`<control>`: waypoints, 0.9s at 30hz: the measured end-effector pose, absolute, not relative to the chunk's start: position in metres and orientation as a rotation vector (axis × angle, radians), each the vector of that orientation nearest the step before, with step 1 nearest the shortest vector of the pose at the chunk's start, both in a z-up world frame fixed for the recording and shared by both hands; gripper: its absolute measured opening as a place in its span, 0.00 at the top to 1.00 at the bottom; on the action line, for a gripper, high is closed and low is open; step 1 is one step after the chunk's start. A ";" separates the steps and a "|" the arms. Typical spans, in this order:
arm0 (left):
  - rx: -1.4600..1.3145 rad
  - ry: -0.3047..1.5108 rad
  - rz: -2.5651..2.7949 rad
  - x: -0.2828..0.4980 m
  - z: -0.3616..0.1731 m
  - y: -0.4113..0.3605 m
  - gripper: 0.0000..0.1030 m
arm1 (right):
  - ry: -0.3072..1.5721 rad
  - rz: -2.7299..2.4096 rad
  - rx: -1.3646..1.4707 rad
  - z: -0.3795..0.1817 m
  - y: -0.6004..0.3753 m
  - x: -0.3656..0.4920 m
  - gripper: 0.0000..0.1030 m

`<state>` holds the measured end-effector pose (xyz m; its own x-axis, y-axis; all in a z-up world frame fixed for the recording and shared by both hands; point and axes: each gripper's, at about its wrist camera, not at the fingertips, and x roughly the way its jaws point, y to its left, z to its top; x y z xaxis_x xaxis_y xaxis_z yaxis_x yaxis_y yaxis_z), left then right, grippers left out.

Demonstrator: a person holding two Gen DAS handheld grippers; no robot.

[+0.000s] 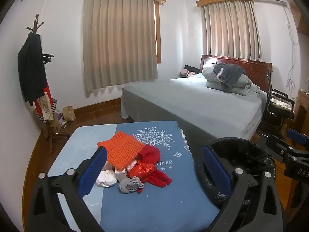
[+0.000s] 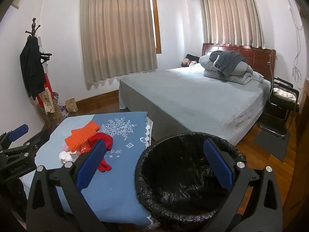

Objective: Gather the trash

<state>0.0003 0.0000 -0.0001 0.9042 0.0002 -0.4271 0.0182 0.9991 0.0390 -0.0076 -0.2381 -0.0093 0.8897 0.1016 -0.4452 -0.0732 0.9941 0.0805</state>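
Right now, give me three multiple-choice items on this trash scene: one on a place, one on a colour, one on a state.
1. Where does the trash bin stand?
A. On the bed
B. On the floor beside the table's right edge
C. Under the coat rack

2. What colour is the foam net on top of the trash pile?
A. Orange
B. Green
C. Black

3. How are the left gripper and right gripper?
A. Both open, holding nothing
B. Left shut on a glove
C. Right shut on the bin liner

Answers: 1 B, the bin sits next to the table. 2 A, the mesh is bright orange. 3 A, both show wide, unfilled gaps between their fingers.
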 end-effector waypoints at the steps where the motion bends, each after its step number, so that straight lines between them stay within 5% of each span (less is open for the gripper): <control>1: 0.043 0.440 -0.009 0.000 0.000 0.000 0.06 | 0.465 0.091 0.063 -0.009 -0.238 -0.008 0.05; 27: 0.044 0.439 -0.009 0.000 0.000 0.000 0.06 | 0.464 0.093 0.068 -0.010 -0.237 -0.008 0.05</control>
<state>0.0001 -0.0001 0.0000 0.9053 0.0003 -0.4248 0.0185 0.9990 0.0402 -0.0075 -0.2369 -0.0100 0.8902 0.1050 -0.4432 -0.0742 0.9935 0.0864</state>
